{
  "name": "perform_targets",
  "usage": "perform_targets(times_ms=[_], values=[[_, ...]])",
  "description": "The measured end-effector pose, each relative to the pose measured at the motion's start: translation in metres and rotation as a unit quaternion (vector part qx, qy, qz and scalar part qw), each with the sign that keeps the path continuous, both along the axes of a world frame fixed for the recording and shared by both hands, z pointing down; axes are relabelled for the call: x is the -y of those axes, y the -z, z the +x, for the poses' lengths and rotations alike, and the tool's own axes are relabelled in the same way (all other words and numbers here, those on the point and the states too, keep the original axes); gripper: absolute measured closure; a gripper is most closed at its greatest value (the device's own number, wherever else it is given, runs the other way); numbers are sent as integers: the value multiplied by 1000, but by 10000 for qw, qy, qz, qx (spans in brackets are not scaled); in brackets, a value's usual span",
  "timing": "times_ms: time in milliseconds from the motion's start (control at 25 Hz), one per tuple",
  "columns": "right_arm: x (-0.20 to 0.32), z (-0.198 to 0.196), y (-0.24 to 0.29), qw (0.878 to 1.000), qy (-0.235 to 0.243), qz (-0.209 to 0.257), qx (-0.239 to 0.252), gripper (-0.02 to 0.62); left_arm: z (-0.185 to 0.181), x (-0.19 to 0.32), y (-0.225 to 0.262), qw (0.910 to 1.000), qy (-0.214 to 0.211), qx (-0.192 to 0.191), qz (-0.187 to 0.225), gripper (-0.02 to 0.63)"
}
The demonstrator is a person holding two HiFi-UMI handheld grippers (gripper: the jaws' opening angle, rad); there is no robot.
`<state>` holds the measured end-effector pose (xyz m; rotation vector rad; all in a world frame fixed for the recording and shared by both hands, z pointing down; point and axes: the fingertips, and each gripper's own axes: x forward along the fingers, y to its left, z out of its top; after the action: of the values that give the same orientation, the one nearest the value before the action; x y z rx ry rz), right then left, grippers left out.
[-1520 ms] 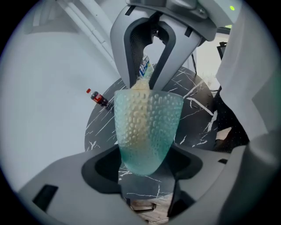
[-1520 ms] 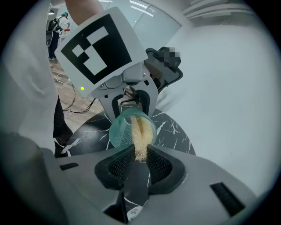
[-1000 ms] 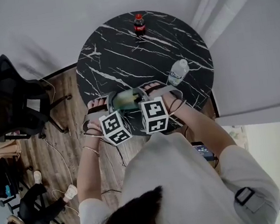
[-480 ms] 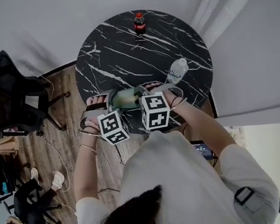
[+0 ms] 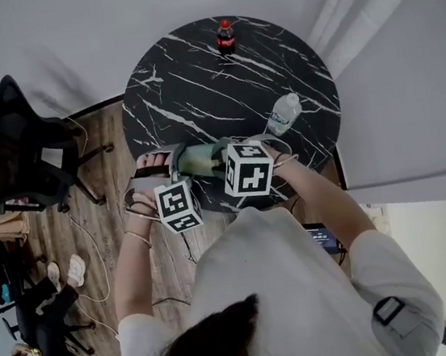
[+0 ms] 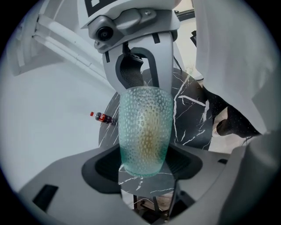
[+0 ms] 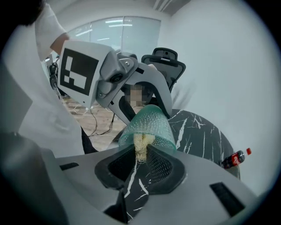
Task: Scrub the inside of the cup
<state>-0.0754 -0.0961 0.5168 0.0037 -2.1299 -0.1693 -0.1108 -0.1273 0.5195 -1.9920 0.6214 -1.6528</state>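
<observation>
The left gripper (image 6: 142,163) has its jaws set wide, the two dark pads pressed on either side of the closed base end of a translucent pale green dimpled cup (image 6: 145,125). It holds the cup on its side, with the mouth pointing away towards the other tool. In the head view the cup is at the 7 o'clock edge of the round black table with white marble veining (image 5: 194,79), between the two grippers and close in front of the person's white shirt (image 5: 278,288). Whether it rests on the tabletop or hangs above it cannot be told.

The right gripper (image 7: 141,154) has its jaws nearly together, pinching a yellowish fibrous scrub pad (image 7: 141,143). The far end of the scrub pad sits inside the cup's mouth, and the jaw tips are right at the rim. In the left gripper view the scrub pad shows as a yellow-brown patch through the dimpled wall, about midway along the cup.

A small dark cola bottle with a red cap (image 5: 223,37) stands at the table's 12 o'clock rim, well apart from the cup. A clear plastic water bottle with a white cap (image 5: 284,114) sits near 4 o'clock. A black mesh office chair (image 5: 16,151) stands on the wooden floor (image 5: 91,231) off the table's 9 o'clock side.
</observation>
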Motion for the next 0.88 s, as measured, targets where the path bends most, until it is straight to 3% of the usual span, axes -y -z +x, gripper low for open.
perform_targets(times_ms=[320, 480, 640, 880], values=[[-14, -3, 7, 9923, -255, -1115, 466, 506, -1, -6, -5, 10000, 7, 67, -64, 291], [-15, -3, 9, 9881, -231, -1411, 573, 506, 0, -4, -7, 9999, 2, 114, -66, 291], [-16, -3, 11, 9839, -277, -1661, 591, 506, -4, -1, -7, 9990, -123, 437, 58, 291], [-14, -6, 23, 9663, -557, -2309, 995, 506, -7, 2, -6, 9985, -44, 532, 108, 291]])
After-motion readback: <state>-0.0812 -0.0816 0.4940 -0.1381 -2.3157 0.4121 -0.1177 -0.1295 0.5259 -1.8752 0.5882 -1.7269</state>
